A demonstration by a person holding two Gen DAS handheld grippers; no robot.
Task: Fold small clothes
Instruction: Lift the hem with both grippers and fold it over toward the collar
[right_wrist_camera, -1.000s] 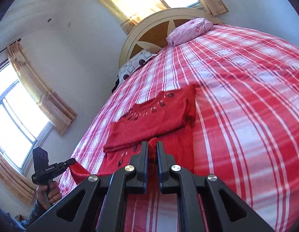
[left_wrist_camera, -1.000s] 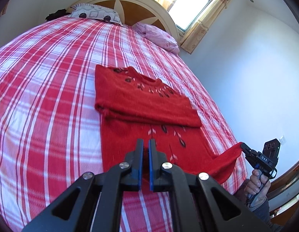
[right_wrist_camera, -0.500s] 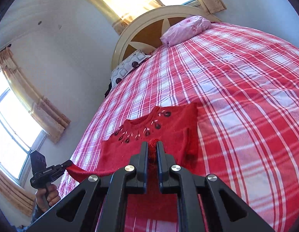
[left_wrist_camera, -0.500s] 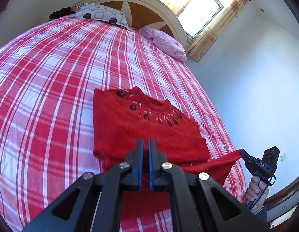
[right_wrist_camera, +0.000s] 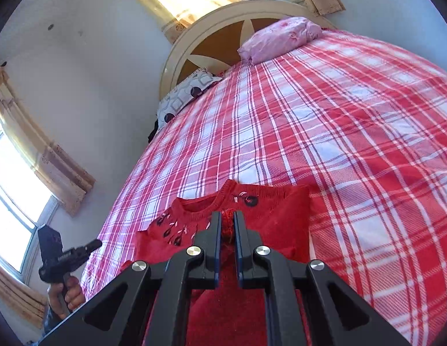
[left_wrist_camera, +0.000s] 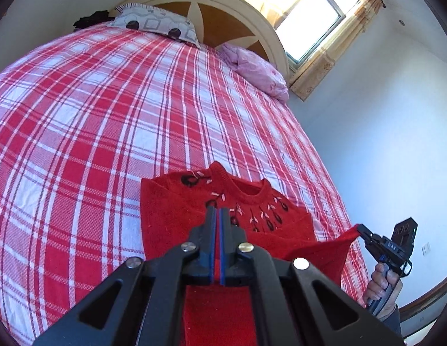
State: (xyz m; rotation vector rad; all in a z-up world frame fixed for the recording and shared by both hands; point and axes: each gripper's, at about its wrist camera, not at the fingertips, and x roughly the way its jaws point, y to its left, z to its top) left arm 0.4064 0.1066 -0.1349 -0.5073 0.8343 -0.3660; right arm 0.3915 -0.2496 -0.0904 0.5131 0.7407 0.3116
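a small red knitted sweater (left_wrist_camera: 177, 219) with little dark and white flower shapes around its neck lay on a big bed (left_wrist_camera: 79, 132) covered with a red and white checked sheet. it was near the foot edge of the bed, far from the headboard end, with its neck hole pointing toward the pillows. the bottom part of the sweater was lifted off the bed and hung above the upper part.

the left tongs (left_wrist_camera: 216, 216) were pressed together on the red knit, with cloth showing in the thin gap between the blue pads. the right tongs (right_wrist_camera: 226, 219) were also squeezed on the red knit, and a bunched bit of hem stuck up between the two fingers. in the left camera view, the right tongs (left_wrist_camera: 362, 228) held a stretched corner of the sweater out past the side edge of the bed, and a hand (left_wrist_camera: 382, 285) held the handle below. in the right camera view, the left tongs (right_wrist_camera: 92, 244) showed past the other side edge, with a hand (right_wrist_camera: 66, 294) under them.

a grey and white pillow (left_wrist_camera: 154, 24) with dark circles and a pink pillow (left_wrist_camera: 255, 70) lay at the head edge, against a round cream and brown wooden headboard (left_wrist_camera: 223, 11). a bright window (left_wrist_camera: 315, 31) with tan curtains was behind it.
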